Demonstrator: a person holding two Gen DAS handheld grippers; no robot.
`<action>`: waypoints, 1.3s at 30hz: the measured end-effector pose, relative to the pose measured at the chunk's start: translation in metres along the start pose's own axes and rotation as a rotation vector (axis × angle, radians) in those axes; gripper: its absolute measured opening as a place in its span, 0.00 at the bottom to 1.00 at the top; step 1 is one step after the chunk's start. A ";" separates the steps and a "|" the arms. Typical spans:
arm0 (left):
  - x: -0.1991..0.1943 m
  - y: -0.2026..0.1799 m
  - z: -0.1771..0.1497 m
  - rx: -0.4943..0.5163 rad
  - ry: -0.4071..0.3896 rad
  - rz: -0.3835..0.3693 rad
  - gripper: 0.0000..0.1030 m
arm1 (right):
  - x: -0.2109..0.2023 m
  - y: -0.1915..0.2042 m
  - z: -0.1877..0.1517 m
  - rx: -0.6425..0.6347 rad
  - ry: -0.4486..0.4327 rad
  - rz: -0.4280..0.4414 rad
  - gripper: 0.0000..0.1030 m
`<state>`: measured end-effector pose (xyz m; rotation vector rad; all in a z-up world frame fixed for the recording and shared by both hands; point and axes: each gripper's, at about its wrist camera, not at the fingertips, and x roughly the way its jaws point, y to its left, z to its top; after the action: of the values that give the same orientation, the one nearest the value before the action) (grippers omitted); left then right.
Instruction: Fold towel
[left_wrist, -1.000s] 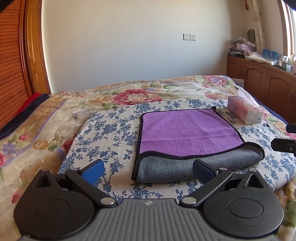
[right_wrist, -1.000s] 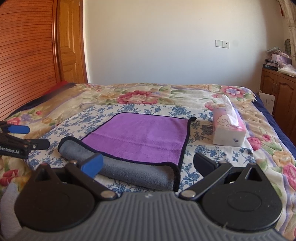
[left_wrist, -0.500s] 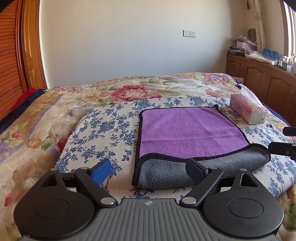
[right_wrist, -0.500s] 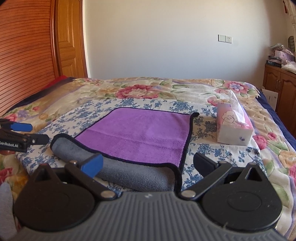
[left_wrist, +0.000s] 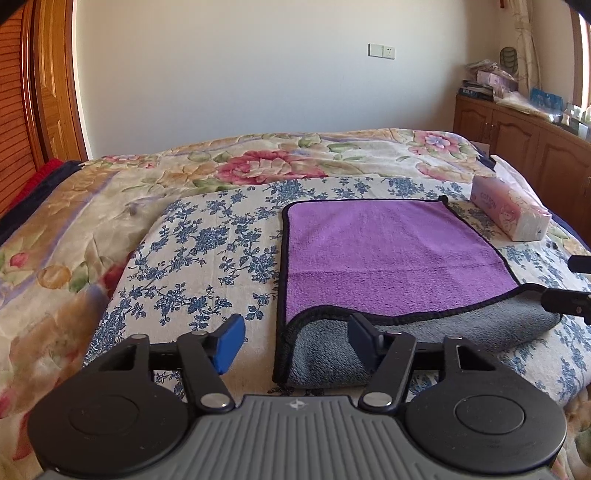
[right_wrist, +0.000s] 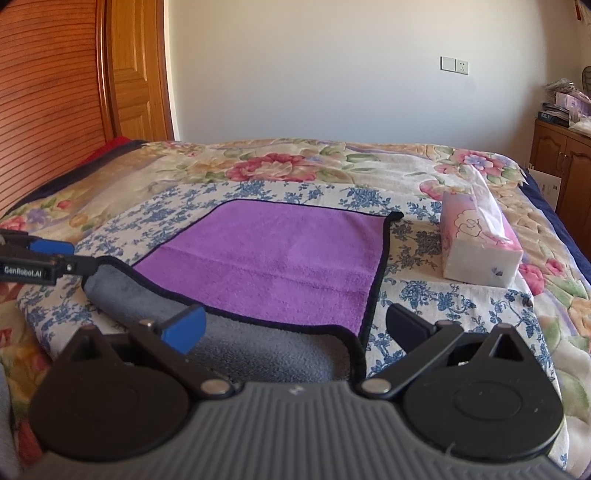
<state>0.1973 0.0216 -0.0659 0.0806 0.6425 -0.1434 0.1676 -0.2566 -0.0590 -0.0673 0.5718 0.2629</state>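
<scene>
On the bed (left_wrist: 207, 236), your left gripper (left_wrist: 295, 343) and right gripper (right_wrist: 295, 325) hover wide-jawed, holding nothing, at the purple towel's (left_wrist: 391, 254) gray rolled edge.

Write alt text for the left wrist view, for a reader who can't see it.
A purple towel, its near edge folded over to show the grey underside, lies on a bed with a floral cover. The open left gripper is in front of the fold, holding nothing. A pink tissue box sits to the right, and the right gripper's fingers enter at the right edge.
</scene>
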 end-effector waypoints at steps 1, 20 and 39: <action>0.002 0.001 0.001 -0.002 0.004 -0.001 0.59 | 0.001 -0.001 0.000 0.003 0.004 -0.001 1.00; 0.026 0.006 -0.003 -0.033 0.077 -0.046 0.17 | 0.027 -0.015 -0.002 0.047 0.104 -0.004 1.00; 0.032 0.007 -0.008 -0.044 0.095 -0.042 0.28 | 0.034 -0.037 -0.002 0.187 0.213 0.082 0.75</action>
<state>0.2190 0.0265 -0.0912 0.0321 0.7420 -0.1666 0.2036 -0.2848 -0.0793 0.1104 0.8101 0.2824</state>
